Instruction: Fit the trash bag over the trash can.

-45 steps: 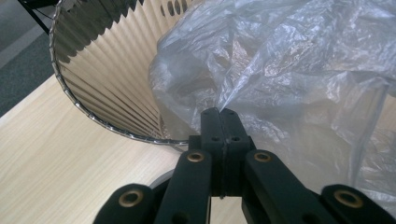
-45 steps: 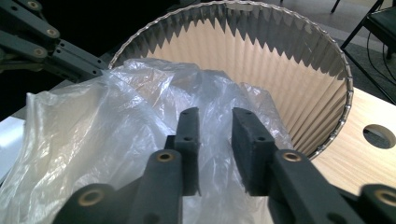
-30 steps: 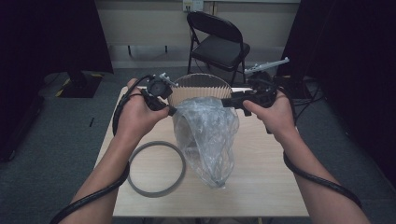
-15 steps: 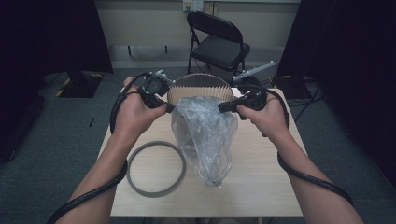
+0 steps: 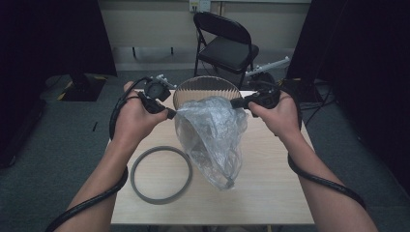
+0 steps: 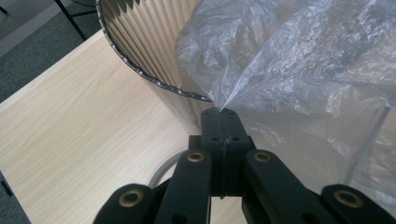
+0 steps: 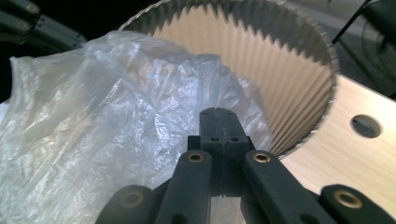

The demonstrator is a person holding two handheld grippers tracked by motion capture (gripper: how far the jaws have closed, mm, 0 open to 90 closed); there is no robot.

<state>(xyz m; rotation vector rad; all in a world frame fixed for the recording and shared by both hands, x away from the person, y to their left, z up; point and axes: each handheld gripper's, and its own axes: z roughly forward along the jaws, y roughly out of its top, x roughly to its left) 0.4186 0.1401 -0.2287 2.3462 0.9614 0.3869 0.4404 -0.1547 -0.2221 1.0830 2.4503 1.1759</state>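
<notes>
A clear plastic bag (image 5: 212, 137) hangs over the table, stretched between my two grippers. My left gripper (image 5: 170, 114) is shut on the bag's left edge (image 6: 224, 105), jaws pressed together. On the bag's right edge (image 7: 187, 112) my right gripper (image 5: 235, 103) is shut too. Just behind the bag stands a pleated round bin (image 5: 205, 87) with a wire rim (image 6: 140, 70) and open top (image 7: 261, 70). The bag's lower tip touches the table near the front.
A grey ring (image 5: 161, 174) lies flat on the wooden table (image 5: 270, 193) at the front left. A black folding chair (image 5: 225, 46) stands behind the table. The tabletop has a round hole (image 7: 365, 125) near the bin.
Both grippers have lifted the bag's mouth slightly and moved it toward the bin's rim; the right hand has shifted inward and up. The ring has not moved.
</notes>
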